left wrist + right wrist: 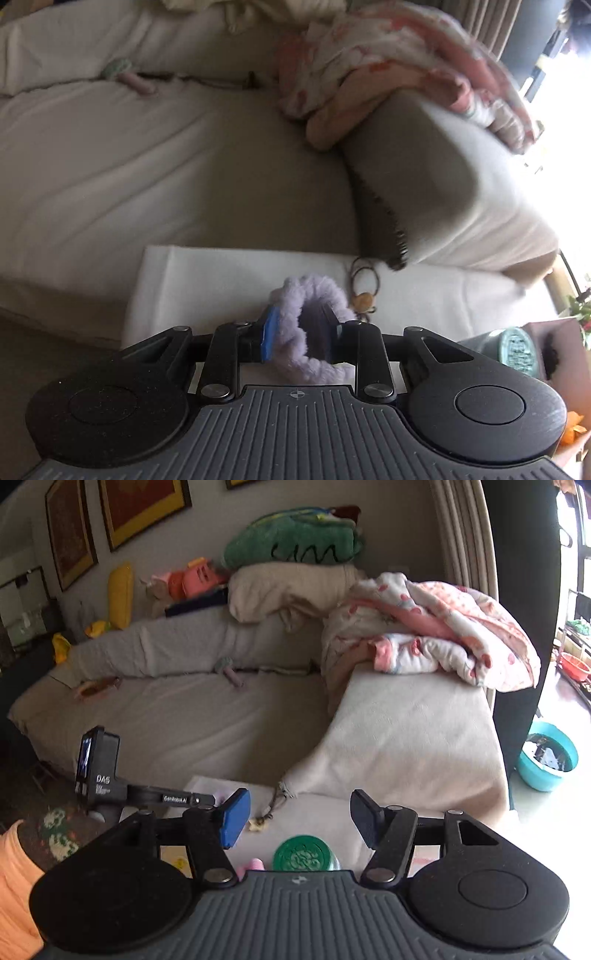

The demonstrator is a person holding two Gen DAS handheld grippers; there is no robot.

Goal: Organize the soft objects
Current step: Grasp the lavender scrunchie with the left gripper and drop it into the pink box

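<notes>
Left tool (299, 332) clenched on fluffy lilac fabric scrunchie (314, 325), looped around its fingers, above white folded cloth (221, 280). Right tool (299, 812) released, nothing between fingers; green round lid (304, 853) just below.

Lilac fluff, pale linen, pink print

The fuzzy scrunchie (314, 332) is pale lilac; one gripper pad (232, 818) is bright blue. The sofa cover (184, 716) is off-white, the blanket (436, 627) white with pink spots, perhaps hearts. The plush (295, 539) is green, the lid (304, 854) green, the basin (546, 753) turquoise.
</notes>
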